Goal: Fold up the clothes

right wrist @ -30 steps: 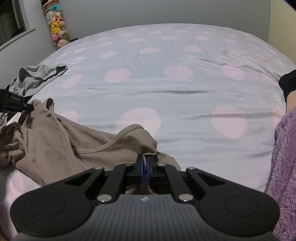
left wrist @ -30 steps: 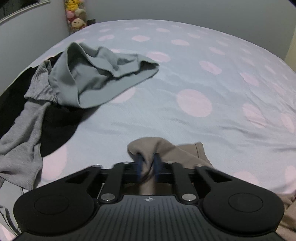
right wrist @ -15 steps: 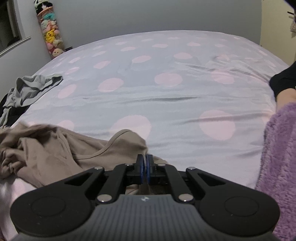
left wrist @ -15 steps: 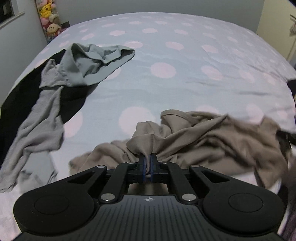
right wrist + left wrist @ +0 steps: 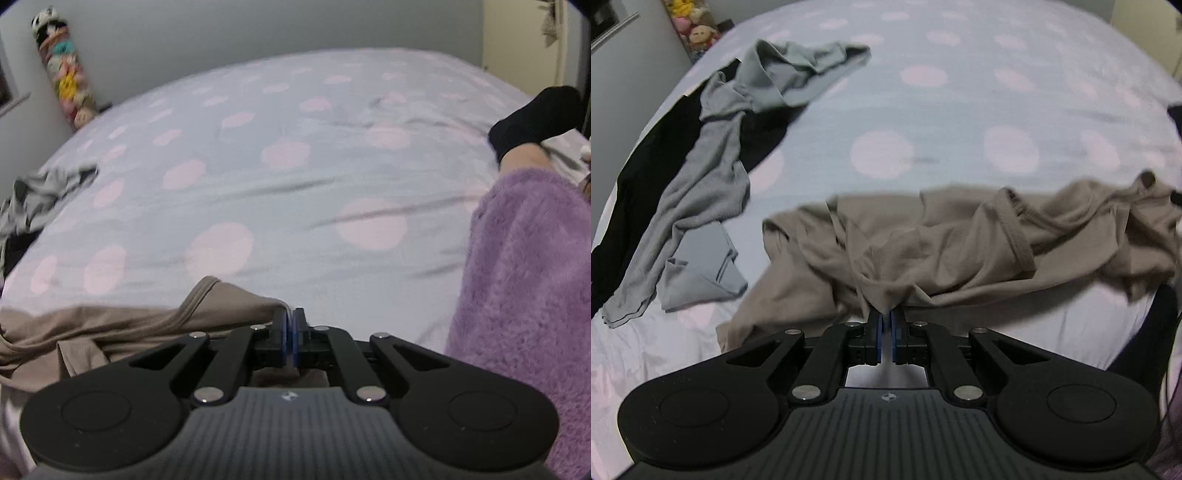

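Note:
A beige top (image 5: 979, 243) hangs stretched and rumpled between my two grippers, just above the near edge of the bed. My left gripper (image 5: 885, 318) is shut on a bunched fold of it. My right gripper (image 5: 289, 320) is shut on the top's other end (image 5: 147, 325), near a hemmed edge. The cloth runs from my left gripper off to the right in the left wrist view, and off to the left in the right wrist view.
The bed (image 5: 960, 110) has a pale blue sheet with pink dots. A pile of grey (image 5: 701, 173) and black clothes (image 5: 646, 173) lies at its left side. A purple fleece leg (image 5: 524, 295) and a black-socked foot (image 5: 535, 118) lie at the right.
Both grippers have pulled back and apart, lifting the beige top and drawing it out wider between them. The left gripper has tightened on the cloth since a second ago.

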Action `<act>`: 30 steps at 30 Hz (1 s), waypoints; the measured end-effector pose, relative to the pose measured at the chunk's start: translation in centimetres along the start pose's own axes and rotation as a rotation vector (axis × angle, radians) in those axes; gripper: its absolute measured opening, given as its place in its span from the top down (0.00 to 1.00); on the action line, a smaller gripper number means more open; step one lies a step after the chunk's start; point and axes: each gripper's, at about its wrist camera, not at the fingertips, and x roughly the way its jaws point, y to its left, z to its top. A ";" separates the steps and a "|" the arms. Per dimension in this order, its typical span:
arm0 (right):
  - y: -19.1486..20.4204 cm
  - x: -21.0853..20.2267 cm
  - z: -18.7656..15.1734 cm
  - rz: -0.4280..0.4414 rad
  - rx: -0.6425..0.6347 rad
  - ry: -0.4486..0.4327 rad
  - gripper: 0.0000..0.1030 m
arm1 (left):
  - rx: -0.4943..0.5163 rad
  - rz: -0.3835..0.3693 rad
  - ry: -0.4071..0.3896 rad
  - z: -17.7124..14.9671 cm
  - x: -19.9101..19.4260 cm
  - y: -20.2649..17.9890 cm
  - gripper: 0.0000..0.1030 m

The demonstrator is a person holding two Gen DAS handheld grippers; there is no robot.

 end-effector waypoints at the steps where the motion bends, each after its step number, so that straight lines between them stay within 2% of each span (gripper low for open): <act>1: 0.0 0.1 0.0 0.004 -0.004 0.013 0.96 | 0.018 0.003 -0.002 -0.2 -0.1 -0.2 0.97; 3: 0.0 0.1 -0.1 0.012 -0.011 0.035 0.96 | 0.046 0.000 -0.021 -0.6 -0.7 -0.4 0.96; 6: -0.1 -0.8 -0.1 0.021 -0.013 0.015 0.93 | 0.071 -0.020 -0.075 -0.7 -2.0 -0.4 0.89; 8: 0.0 -1.3 0.0 0.022 -0.016 -0.007 0.90 | 0.098 -0.025 -0.116 -0.5 -2.8 -0.5 0.88; 13: 0.9 -2.2 0.1 0.060 -0.056 -0.049 0.90 | 0.230 -0.030 -0.164 0.1 -3.0 -2.1 0.84; 18: 2.6 -2.6 -0.1 0.115 -0.132 -0.066 0.89 | 0.470 -0.061 -0.159 -0.8 -2.3 -5.1 0.78; 23: 2.9 -2.5 0.1 0.136 -0.159 -0.063 0.83 | 0.686 -0.105 -0.124 -2.6 -1.3 -7.9 0.75; 26: 2.6 -2.3 0.5 0.139 -0.157 -0.060 0.83 | 0.755 -0.076 -0.086 -3.1 0.1 -9.0 0.75; 30: 2.1 -2.1 1.1 0.142 -0.154 -0.055 0.79 | 0.769 -0.038 -0.037 -3.1 2.4 -9.7 0.75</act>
